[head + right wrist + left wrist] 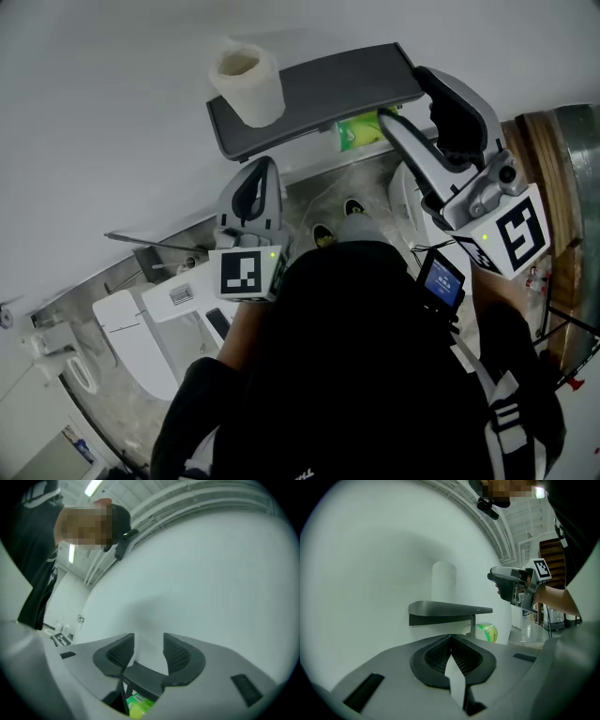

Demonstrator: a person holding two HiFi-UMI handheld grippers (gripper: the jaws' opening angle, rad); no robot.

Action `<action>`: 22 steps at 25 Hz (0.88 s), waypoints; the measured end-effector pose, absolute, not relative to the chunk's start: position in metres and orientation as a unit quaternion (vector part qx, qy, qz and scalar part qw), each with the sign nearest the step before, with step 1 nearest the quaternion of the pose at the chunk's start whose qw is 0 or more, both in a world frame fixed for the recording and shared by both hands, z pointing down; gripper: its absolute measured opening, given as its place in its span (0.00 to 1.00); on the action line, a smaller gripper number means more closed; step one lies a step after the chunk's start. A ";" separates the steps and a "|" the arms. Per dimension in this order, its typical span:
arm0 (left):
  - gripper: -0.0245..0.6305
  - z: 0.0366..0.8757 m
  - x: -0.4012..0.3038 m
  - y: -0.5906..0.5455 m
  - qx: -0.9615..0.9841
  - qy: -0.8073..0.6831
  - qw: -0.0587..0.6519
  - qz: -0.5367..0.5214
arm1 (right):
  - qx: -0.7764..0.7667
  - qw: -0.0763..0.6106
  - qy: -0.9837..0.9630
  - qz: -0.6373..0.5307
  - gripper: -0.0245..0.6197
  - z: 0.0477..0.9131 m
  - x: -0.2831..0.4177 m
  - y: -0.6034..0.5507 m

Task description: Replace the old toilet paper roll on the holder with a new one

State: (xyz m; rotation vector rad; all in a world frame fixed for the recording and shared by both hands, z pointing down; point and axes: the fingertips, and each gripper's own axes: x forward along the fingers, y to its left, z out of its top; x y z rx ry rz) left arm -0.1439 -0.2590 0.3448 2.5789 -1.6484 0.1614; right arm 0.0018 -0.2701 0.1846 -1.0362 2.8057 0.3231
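Note:
A white toilet paper roll (248, 84) stands upright on a dark grey wall shelf (347, 89). Under the shelf's right part sits a green-wrapped thing (361, 131). My right gripper (403, 96) is raised at the shelf's right end, with its jaws partly apart and nothing between them. In the right gripper view the roll (149, 652) and the shelf (143, 674) show through the gap of the right gripper (148, 644). My left gripper (264, 169) hangs lower, in front of the shelf. Its tips (451, 639) meet, and a white sliver that I cannot identify shows behind them.
A white toilet (141, 347) stands low at the left on the grey floor. A wooden panel (544, 150) runs along the right edge. The white wall fills the space behind the shelf. The person's dark clothing covers the lower middle.

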 end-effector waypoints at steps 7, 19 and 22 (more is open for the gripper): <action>0.07 0.350 -0.143 -0.257 0.840 -0.538 0.043 0.062 | -0.436 0.089 0.895 0.020 0.15 0.227 0.060 -0.302; 0.07 0.356 -0.136 -0.258 0.846 -0.529 0.041 0.062 | -0.465 0.037 0.880 -0.082 0.07 0.329 0.077 -0.302; 0.07 0.356 -0.134 -0.259 0.846 -0.527 0.041 0.061 | -0.466 0.035 0.880 -0.092 0.07 0.333 0.079 -0.302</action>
